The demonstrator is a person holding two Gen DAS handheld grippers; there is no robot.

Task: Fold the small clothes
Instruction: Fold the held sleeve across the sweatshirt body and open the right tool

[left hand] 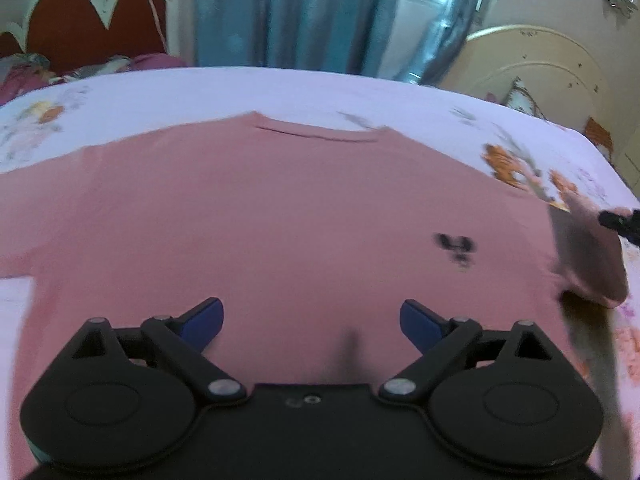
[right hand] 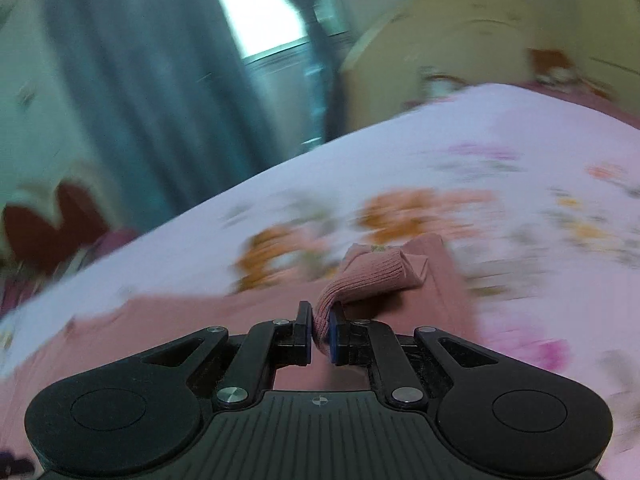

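Right wrist: right claw [right hand: 320,334] clamped on sweater cuff [right hand: 360,276] | left claw [left hand: 312,320] apart above sweater [left hand: 280,208]

Left gripper [left hand: 312,322]: black plastic, two round side housings, angled link arms with silver pivot screws, blue pads [left hand: 204,320] on the fingertips, small screw holes in the centre plate. Right gripper [right hand: 320,338]: same black build, silver pivot screws, blue pads [right hand: 332,336], ribbed centre plate with a small crosshair mark.
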